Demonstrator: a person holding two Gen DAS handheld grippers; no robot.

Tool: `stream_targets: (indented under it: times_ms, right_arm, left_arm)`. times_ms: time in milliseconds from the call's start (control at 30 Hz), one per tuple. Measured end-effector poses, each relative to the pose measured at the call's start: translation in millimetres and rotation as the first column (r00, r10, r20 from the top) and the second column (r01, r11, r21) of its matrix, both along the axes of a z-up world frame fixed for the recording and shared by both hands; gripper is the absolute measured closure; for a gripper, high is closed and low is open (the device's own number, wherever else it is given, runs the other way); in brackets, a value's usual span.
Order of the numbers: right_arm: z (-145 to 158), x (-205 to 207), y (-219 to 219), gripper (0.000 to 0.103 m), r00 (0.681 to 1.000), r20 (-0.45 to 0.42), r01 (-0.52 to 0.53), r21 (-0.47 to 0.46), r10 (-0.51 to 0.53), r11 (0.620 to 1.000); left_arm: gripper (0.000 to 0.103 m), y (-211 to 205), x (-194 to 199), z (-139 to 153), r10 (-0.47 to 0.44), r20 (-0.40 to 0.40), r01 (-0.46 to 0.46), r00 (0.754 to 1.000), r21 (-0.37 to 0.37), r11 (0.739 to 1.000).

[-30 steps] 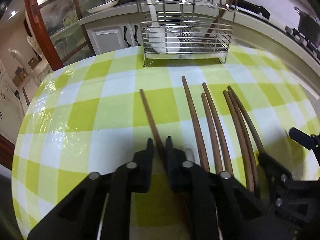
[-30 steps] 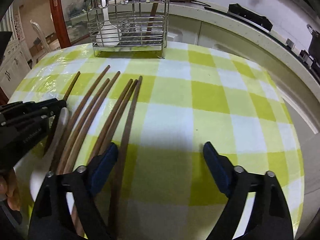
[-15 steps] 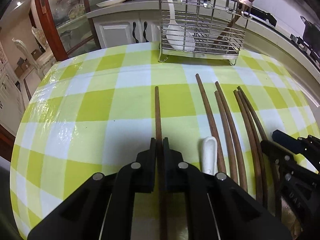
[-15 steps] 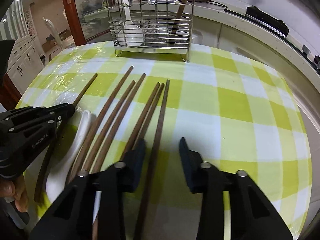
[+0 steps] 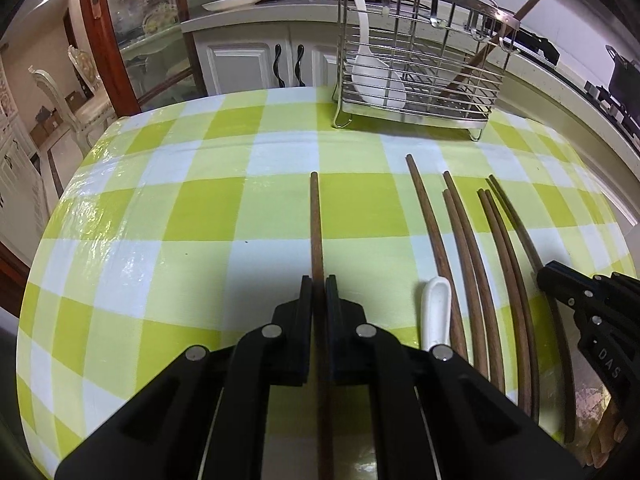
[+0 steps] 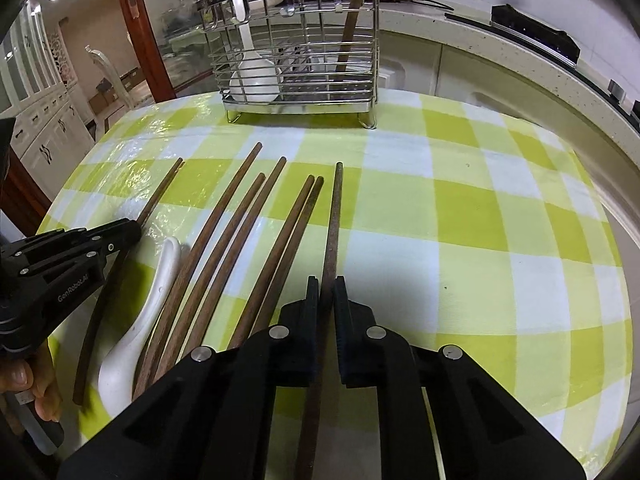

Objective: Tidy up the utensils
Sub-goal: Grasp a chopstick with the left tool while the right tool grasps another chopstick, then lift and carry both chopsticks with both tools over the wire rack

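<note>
Nearest the lens, well short of the rack [image 5: 420,60], both claws are clenched on chopsticks. Left gripper [image 5: 319,286] pinches the lone stick [image 5: 315,216], which lies apart from the others, tip aimed left of the rack. Right gripper [image 6: 327,286] pinches the end stick [image 6: 334,216], outermost of the fan on that side.

Between them, on the rack's near side: loose sticks [image 6: 240,216] fanned on the checked cloth [image 5: 160,208], five by count. White spoon [image 6: 148,296] lies among them, handle toward the rack.

Far: rack standing at the cloth's far edge, already holding a white ladle [image 5: 376,80] and one leaning stick [image 5: 500,28].

Step, as judged: the grasp is made on one stick per claw, neither clearly lifted yet. Next calls for raising both, tipping them upright and lowering them through the rack's open top, clear of the wires.
</note>
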State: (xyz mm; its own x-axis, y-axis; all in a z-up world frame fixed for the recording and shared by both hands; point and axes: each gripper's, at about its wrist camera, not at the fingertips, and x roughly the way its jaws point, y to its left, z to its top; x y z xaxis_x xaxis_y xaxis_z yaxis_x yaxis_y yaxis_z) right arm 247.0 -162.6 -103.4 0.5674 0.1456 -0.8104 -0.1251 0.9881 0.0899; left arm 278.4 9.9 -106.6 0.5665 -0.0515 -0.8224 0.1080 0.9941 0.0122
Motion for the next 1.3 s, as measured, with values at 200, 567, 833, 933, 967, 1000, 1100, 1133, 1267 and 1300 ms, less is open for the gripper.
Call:
stream_targets:
  times_ms: [200, 567, 833, 933, 967, 1000, 1100, 1133, 1267, 1300]
  right_arm:
    - [16, -5, -4, 0.092, 0.999, 0.036, 0.008, 0.009, -0.008, 1.0]
    - [71, -29, -10, 0.092, 0.988, 0.154, 0.017, 0.01, -0.018, 1.0]
    - [97, -45, -14, 0.092, 0.977, 0.213, 0.015, 0.021, -0.019, 1.0]
    - [101, -49, -17, 0.092, 0.974, 0.226, 0.02, 0.024, -0.025, 1.0]
    - [102, -50, -16, 0.092, 0.973, 0.229, 0.021, 0.024, -0.026, 0.999]
    - [104, -52, -17, 0.092, 0.972, 0.234, 0.024, 0.022, -0.029, 0.999]
    - [107, -55, -18, 0.092, 0.969, 0.245, 0.027, 0.019, -0.03, 0.999]
    - [109, -56, -18, 0.092, 0.968, 0.25, 0.029, 0.018, -0.032, 0.999]
    - [113, -60, -19, 0.092, 0.963, 0.267, 0.037, 0.009, -0.038, 0.999]
    - [113, -60, -19, 0.092, 0.962, 0.269, 0.038, 0.009, -0.039, 0.999]
  left_arm:
    - [0.096, 0, 0, 3, 0.003, 0.008, -0.003, 1.0, -0.004, 1.0]
    - [0.096, 0, -5, 17, 0.01, 0.042, -0.009, 0.999, -0.011, 1.0]
    - [0.097, 3, -16, 38, 0.019, 0.101, -0.016, 0.995, -0.031, 0.999]
    - [0.097, 6, -23, 51, 0.02, 0.144, -0.012, 0.989, -0.058, 0.998]
    - [0.097, 7, -25, 54, 0.019, 0.158, -0.009, 0.987, -0.064, 0.998]
    - [0.097, 8, -27, 57, 0.02, 0.168, -0.008, 0.986, -0.068, 0.998]
    - [0.097, 10, -35, 70, 0.014, 0.219, 0.005, 0.976, -0.083, 0.997]
    - [0.097, 11, -38, 74, 0.011, 0.235, 0.009, 0.972, -0.087, 0.996]
    - [0.097, 12, -48, 90, 0.002, 0.299, 0.03, 0.954, -0.102, 0.994]
    - [0.097, 12, -50, 94, 0.002, 0.315, 0.033, 0.949, -0.104, 0.994]
